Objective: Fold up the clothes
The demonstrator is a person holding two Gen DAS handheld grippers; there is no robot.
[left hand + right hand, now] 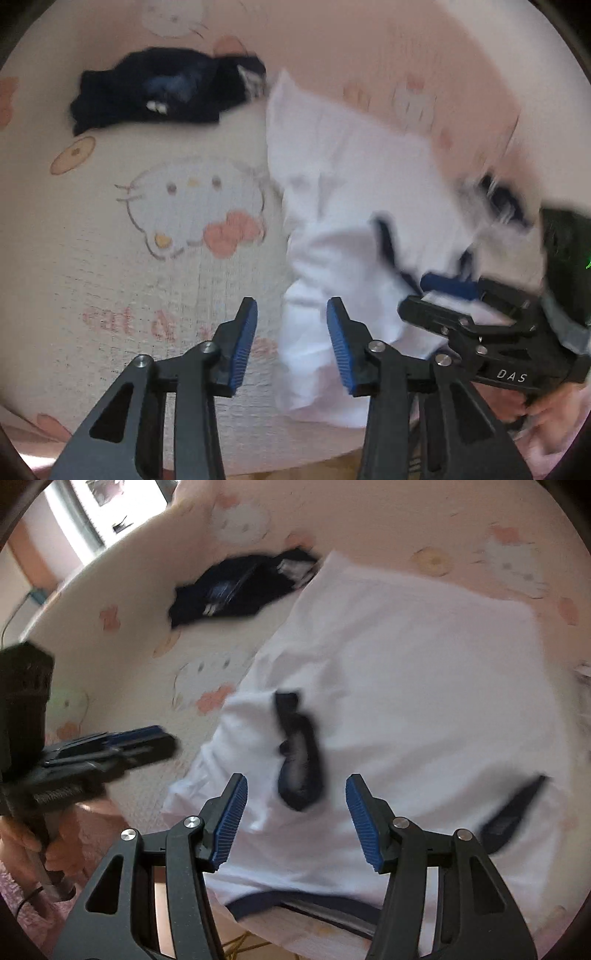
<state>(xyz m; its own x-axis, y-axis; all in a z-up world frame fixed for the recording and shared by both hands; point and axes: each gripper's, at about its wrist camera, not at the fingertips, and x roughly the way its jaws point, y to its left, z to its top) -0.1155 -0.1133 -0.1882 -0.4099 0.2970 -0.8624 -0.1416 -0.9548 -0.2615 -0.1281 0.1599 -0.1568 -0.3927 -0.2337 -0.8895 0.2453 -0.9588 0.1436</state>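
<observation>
My white shirt lies on the bed, one sleeve folded in (the rest still waits). At ten o'clock sits a dark garment. My left fingers and right fingers hang apart, holding nothing.

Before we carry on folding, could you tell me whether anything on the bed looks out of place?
Only the dark garment: it lies crumpled in a heap beside the white shirt, not laid flat or folded.

You get soft, even daylight, brightest from the window at ten o'clock, motion blur at three o'clock, fisheye bending and dark corners.
</observation>
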